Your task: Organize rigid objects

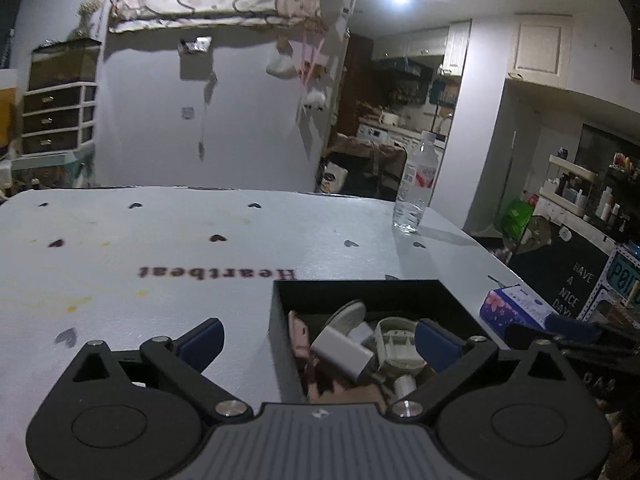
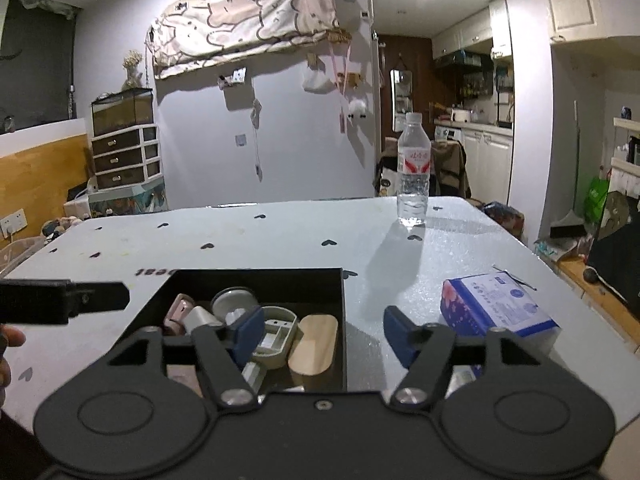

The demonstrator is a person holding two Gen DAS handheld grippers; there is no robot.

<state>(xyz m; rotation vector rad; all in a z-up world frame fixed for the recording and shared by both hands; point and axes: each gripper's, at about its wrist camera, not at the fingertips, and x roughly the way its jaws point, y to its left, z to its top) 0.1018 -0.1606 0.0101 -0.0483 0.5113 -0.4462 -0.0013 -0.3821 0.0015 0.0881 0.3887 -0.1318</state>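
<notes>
The left claw point(image 1: 316, 344) is wide apart and empty, over the left wall of the black box point(image 2: 340, 300) near the surface's front edge. The right claw point(image 2: 324, 334), also apart, empty, straddles its right wall; the blue carton point(image 2: 496, 308) lies just right, nearer it.

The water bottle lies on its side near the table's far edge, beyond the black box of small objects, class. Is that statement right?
Not quite. The water bottle stands upright, cap on top, as the right wrist view shows. The rest holds: it is near the far edge of the table, beyond the black box of small objects.
</notes>
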